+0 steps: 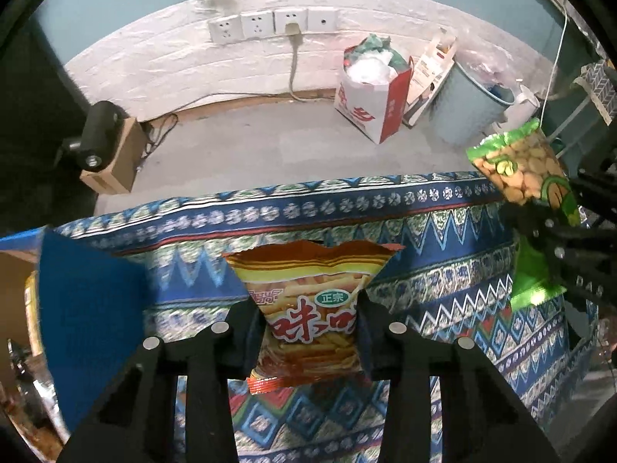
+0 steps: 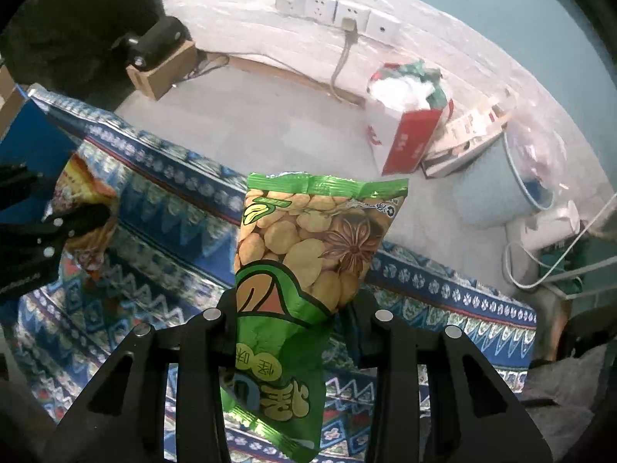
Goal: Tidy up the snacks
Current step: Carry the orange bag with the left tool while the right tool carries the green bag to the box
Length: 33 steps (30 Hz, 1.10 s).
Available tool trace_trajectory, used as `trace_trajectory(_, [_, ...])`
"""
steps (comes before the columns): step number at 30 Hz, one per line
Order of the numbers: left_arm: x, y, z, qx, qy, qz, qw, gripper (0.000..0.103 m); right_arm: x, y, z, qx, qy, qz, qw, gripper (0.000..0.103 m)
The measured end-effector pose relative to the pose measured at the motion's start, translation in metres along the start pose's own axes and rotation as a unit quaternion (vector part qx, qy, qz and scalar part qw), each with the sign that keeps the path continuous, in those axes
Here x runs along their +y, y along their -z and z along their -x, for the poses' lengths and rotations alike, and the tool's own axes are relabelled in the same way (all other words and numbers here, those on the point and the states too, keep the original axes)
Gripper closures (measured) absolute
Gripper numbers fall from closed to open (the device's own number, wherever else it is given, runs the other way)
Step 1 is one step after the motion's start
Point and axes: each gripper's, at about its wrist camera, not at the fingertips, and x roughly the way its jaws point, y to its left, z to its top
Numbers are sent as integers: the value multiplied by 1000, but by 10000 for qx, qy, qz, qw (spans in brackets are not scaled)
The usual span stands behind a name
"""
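My left gripper (image 1: 308, 324) is shut on an orange snack bag (image 1: 312, 293) printed with fries, held above the patterned tablecloth (image 1: 443, 270). My right gripper (image 2: 289, 320) is shut on a green bean snack bag (image 2: 304, 254), held upright above the same cloth (image 2: 173, 231). In the left wrist view the green bag (image 1: 528, 169) and right gripper show at the right edge. In the right wrist view the orange bag (image 2: 86, 208) and left gripper show at the left. A blue box (image 1: 85, 308) stands at the table's left.
Beyond the table's far edge lies the floor with a red-and-white paper bag (image 1: 374, 104), a grey bin (image 1: 470, 108), a cardboard box (image 1: 112, 162) and a wall socket strip (image 1: 273, 23). A white cable (image 2: 547, 270) hangs at the right.
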Motion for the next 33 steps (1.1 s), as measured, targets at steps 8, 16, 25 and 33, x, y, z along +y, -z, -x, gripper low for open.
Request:
trace_trajectory(8, [25, 12, 40, -189, -73, 205, 9996, 63, 30, -14, 31, -260, -55, 215, 9994, 67])
trace_trajectory(16, [42, 27, 78, -411, -186, 216, 9987, 63, 69, -20, 66, -509, -149, 479, 9974, 67])
trace_trajectory(25, [60, 40, 119, -698, -276, 199, 9970, 63, 116, -27, 98, -731, -326, 815, 9935, 67])
trace_trajectory(33, [94, 54, 145, -823, -525, 328, 9947, 63, 158, -37, 111, -770, -534, 1080, 9897, 67])
